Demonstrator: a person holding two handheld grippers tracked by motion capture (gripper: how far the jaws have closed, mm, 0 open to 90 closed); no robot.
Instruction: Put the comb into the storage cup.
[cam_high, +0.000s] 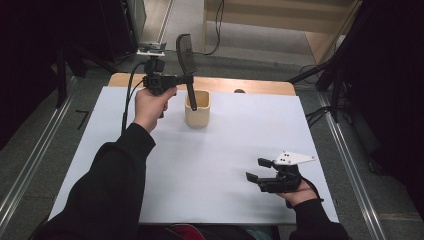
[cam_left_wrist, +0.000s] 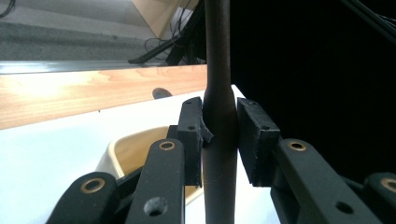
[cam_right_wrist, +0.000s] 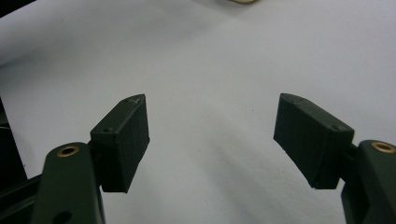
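Observation:
My left gripper (cam_high: 186, 80) is shut on the handle of a black long-handled utensil (cam_high: 184, 50), which stands upright with its flat oblong head on top. The utensil's lower end hangs at the mouth of a cream cup (cam_high: 198, 116) at the back middle of the table. In the left gripper view both pads (cam_left_wrist: 191, 128) press on the dark handle (cam_left_wrist: 218, 93), and the cup (cam_left_wrist: 126, 150) lies below to the left. My right gripper (cam_high: 256, 170) rests near the front right corner, open. The right gripper view has bare white sheet between its jaws (cam_right_wrist: 212, 140).
A white sheet (cam_high: 210, 165) covers the table, with a strip of wooden tabletop (cam_high: 260, 86) bare along the far edge. A small dark thing (cam_high: 240, 91) sits on that strip. Metal rails and cables run along the floor on both sides.

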